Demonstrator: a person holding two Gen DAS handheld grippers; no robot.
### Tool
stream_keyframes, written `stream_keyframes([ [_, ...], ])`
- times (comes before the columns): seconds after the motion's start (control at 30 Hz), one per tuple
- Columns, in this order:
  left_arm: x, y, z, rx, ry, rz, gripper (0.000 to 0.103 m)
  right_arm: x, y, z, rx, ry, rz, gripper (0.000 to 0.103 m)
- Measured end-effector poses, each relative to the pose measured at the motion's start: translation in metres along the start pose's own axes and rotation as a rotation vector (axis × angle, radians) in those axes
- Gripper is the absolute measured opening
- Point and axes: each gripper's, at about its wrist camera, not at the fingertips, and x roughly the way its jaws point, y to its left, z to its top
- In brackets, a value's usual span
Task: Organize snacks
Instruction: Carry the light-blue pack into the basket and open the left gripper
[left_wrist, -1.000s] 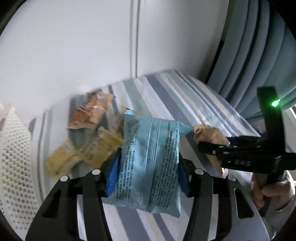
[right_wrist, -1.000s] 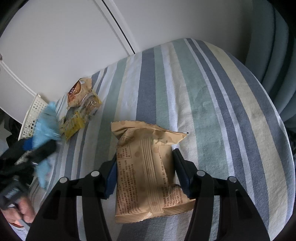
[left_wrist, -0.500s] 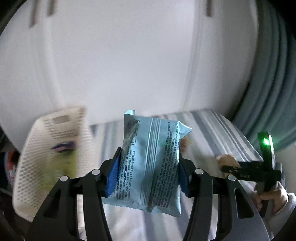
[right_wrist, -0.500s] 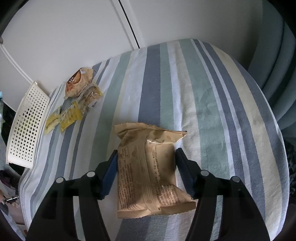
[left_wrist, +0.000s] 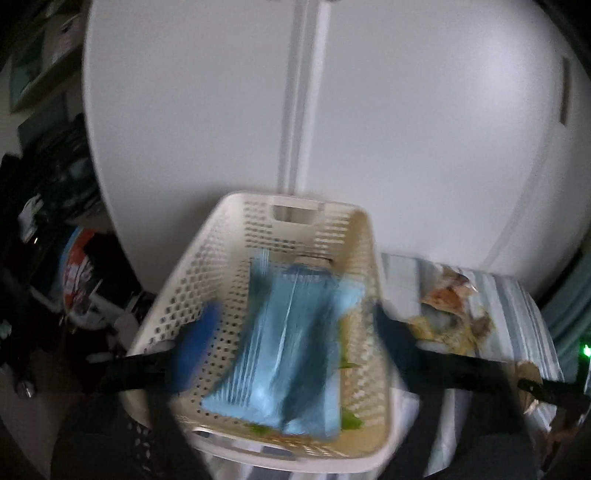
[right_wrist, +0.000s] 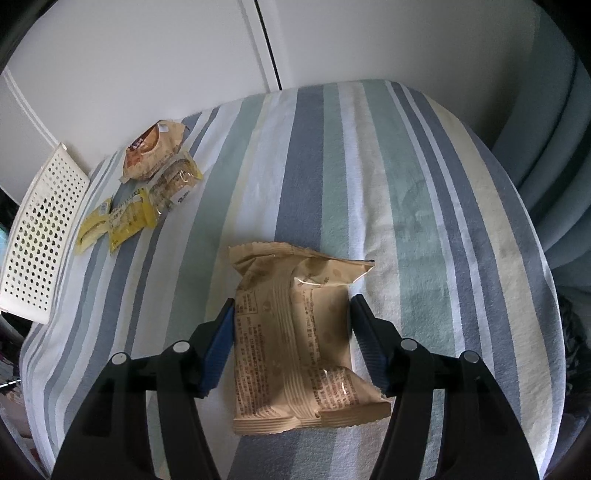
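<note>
In the left wrist view, my left gripper hangs over the white perforated basket with its jaws spread wide. A blurred light blue snack packet lies loose between them, inside the basket and touching neither pad. Something green shows under it. In the right wrist view, a tan snack packet lies flat on the striped bedspread. My right gripper stands open around it, blue pads close beside its two sides.
A brown packet, a clear one and yellow packets lie near the basket at the bed's far left. White wardrobe doors stand behind, grey-blue curtains to the right. Dark clutter sits on the floor left of the basket.
My left gripper swung left from the bed to above the basket, opened, and let the blue packet go. My right gripper's fingers have widened slightly around the tan packet.
</note>
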Motion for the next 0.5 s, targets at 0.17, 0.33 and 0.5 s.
stream_keyframes([
  [0.17, 0.004, 0.008, -0.006, -0.042, -0.018, 0.027, 0.101, 0.002, 0.004, 0.000, -0.026, 0.009, -0.016, 0.066],
  [0.33, 0.005, 0.006, -0.018, -0.070, -0.037, 0.047, 0.101, 0.002, 0.011, -0.002, -0.061, 0.022, -0.035, 0.071],
  [0.5, 0.004, 0.000, -0.023, -0.034, -0.061, 0.073, 0.101, 0.004, 0.016, -0.002, -0.098, 0.044, -0.051, 0.075],
])
